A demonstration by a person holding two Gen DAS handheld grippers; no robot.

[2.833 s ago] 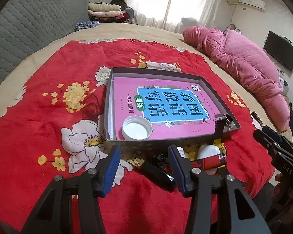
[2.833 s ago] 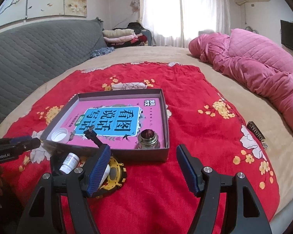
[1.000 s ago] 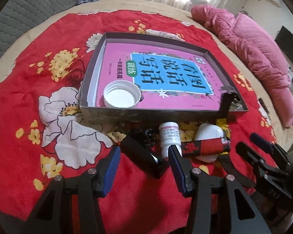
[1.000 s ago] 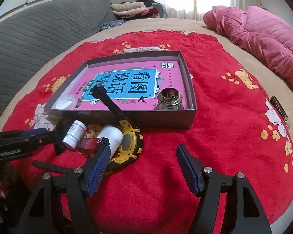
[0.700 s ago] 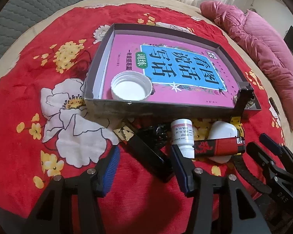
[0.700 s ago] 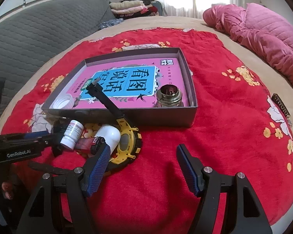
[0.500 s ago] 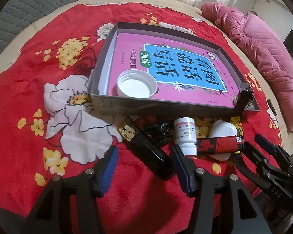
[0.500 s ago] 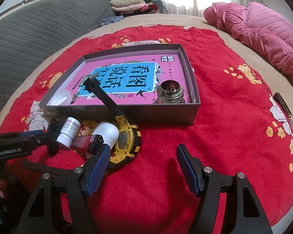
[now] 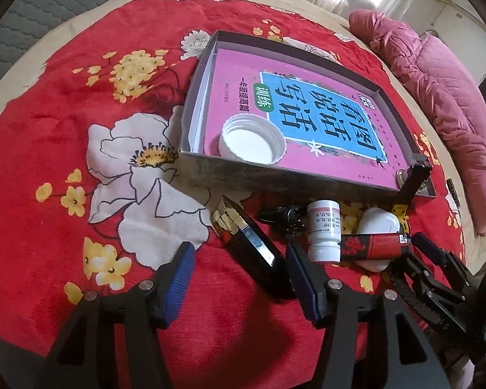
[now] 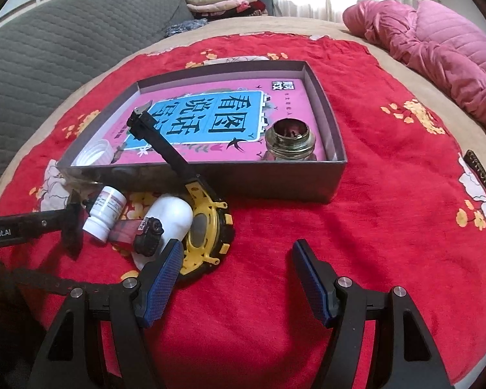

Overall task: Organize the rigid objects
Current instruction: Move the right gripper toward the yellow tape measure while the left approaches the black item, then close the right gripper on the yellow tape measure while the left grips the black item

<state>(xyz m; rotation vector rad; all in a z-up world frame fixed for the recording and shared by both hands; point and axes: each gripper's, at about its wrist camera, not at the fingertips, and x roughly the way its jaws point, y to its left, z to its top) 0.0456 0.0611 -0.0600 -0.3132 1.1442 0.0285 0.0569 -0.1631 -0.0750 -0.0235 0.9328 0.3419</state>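
A grey box (image 9: 243, 175) on the red blanket holds a pink book (image 9: 307, 113), a white cap (image 9: 251, 142) and a brass-topped glass jar (image 10: 290, 139). In front of it lie a black case (image 9: 252, 253), a white pill bottle (image 9: 324, 233), a red lighter (image 9: 372, 246), a white oval case (image 9: 377, 223) and a yellow-black watch (image 10: 207, 227), whose strap leans on the box wall. My left gripper (image 9: 239, 253) straddles the black case, its jaws opening and the pads clear of it. My right gripper (image 10: 236, 253) stands open over bare blanket, its left finger beside the watch.
A pink quilt (image 10: 437, 39) lies at the back right and a grey headboard (image 10: 64, 48) on the left. A small brown object (image 10: 479, 170) sits near the bed's right edge. Folded clothes (image 10: 217, 1) are stacked far behind.
My left gripper has come down closer to the black case and its jaws have widened. My right gripper has sunk a little toward the watch.
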